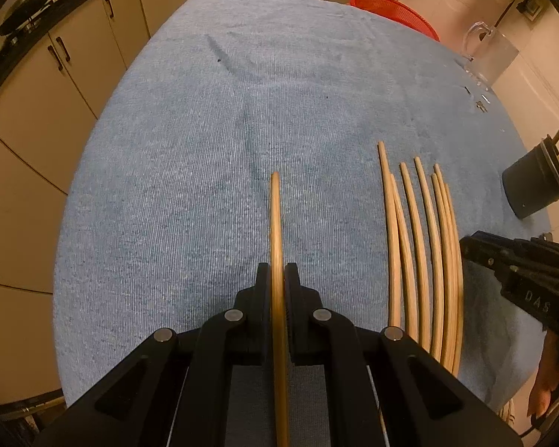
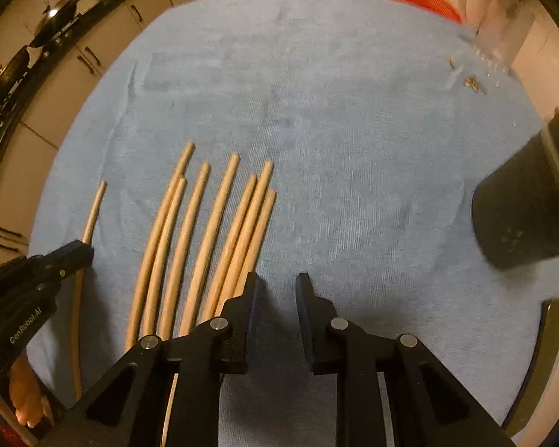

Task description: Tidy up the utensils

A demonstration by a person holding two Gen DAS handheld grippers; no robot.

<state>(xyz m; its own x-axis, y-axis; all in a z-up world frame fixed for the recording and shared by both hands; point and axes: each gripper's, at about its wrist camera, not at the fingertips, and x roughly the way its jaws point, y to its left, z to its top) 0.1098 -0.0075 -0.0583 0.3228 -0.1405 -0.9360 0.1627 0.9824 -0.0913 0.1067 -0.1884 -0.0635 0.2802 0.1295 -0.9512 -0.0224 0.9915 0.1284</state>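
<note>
Chopsticks (image 2: 205, 246) lie bunched near the tabletop's (image 1: 167, 149) near edge, open cloth beyond. Left hand-held gripper (image 1: 278, 279) clamps one chopstick (image 1: 275, 223); right hand-held gripper (image 2: 277, 290) stands parted, empty

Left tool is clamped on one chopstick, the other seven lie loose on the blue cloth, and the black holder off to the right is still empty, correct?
Not quite: the black holder is not empty; the left wrist view shows a stick standing in it. The rest holds: the left tool clamps one chopstick, and seven chopsticks lie loose on the blue cloth.
</note>
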